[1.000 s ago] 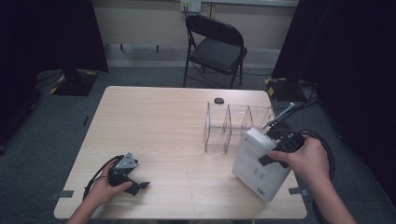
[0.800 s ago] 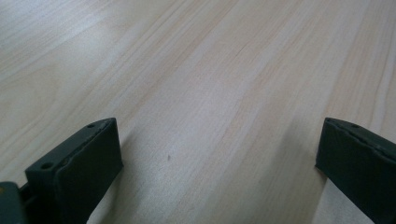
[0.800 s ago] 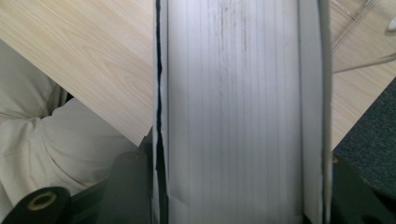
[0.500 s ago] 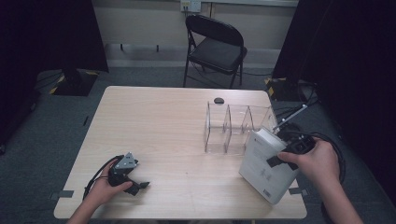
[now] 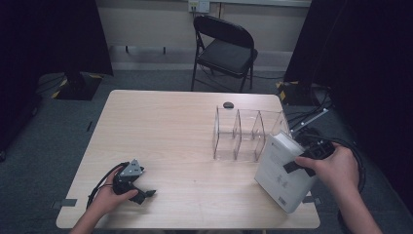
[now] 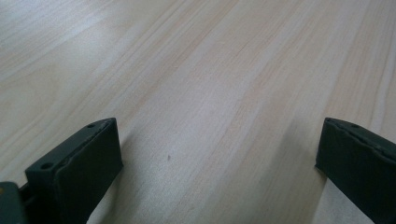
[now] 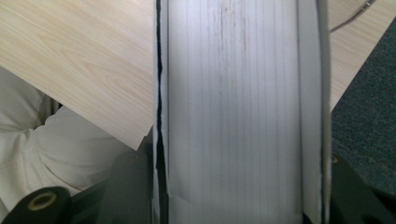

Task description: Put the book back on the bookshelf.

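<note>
My right gripper (image 5: 311, 157) clamped a thick white book (image 5: 285, 171), tilted just beside the clear acrylic divider rack (image 5: 246, 134). My left gripper (image 5: 139, 190) rested wide open, well apart from that rack.

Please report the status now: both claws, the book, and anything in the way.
Left claw open, resting on table. Right claw shut on white book, tilted at table's right edge. Clear rack right behind book. Small dark object beyond rack.
</note>
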Available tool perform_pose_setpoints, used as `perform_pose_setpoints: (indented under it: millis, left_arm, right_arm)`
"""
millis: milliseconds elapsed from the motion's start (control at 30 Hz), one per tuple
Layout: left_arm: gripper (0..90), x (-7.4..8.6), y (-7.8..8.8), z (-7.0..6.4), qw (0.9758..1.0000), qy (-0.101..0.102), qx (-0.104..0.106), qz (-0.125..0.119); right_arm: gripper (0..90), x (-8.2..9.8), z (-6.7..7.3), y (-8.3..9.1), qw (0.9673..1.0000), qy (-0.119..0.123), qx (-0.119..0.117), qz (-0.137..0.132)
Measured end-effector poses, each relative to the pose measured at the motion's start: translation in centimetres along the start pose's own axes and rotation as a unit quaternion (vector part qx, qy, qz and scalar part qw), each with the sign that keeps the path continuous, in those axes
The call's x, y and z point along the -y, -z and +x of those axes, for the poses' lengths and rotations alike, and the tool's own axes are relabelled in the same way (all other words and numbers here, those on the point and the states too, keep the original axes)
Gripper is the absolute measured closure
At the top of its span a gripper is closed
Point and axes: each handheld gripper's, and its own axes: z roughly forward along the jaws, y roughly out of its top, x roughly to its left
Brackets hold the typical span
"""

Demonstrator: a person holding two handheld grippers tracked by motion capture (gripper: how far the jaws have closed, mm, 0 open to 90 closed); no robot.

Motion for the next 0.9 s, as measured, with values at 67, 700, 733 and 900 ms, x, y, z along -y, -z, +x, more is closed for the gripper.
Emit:
perform_pose_setpoints:
  millis: [67, 700, 733, 900]
  left_arm:
    - [0.0, 0.0, 0.0, 0.0, 1.0000, 0.000, 0.000, 0.000]
    - [0.0, 0.0, 0.0, 0.0, 1.0000, 0.000, 0.000, 0.000]
    - [0.0, 0.0, 0.0, 0.0, 1.0000, 0.000, 0.000, 0.000]
    - [0.0, 0.0, 0.0, 0.0, 1.0000, 0.000, 0.000, 0.000]
  right_arm:
    - [52.0, 0.1, -0.2, 0.0, 0.9999, -0.012, -0.001, 0.005]
    - [52.0, 0.1, -2.2, -0.2, 0.9982, -0.059, 0.010, 0.001]
    - [52.0, 0.1, -2.2, -0.2, 0.9979, -0.063, 0.011, 0.004]
    - [52.0, 0.0, -2.8, -0.3, 0.9979, -0.063, 0.017, 0.002]
